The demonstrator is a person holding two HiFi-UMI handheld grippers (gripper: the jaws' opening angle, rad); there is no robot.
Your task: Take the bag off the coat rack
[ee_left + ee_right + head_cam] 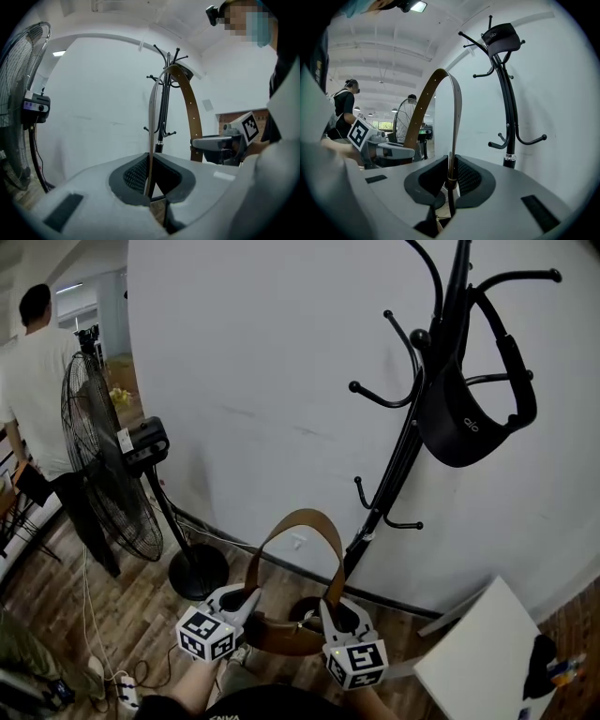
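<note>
firmly pinched strap (pixel 292 515), left tool (pixel 149 163), right tool (pixel 451 163)

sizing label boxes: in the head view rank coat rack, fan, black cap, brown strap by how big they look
coat rack
pedestal fan
black cap and brown strap: look alike, strap nearer the camera, so unranked

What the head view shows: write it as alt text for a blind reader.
Low in the frame, the left gripper and right gripper each clamp one side of a brown strap that arches up between them. Behind, a black coat rack with a black item on it stands against a white wall; a fan stands at left.
</note>
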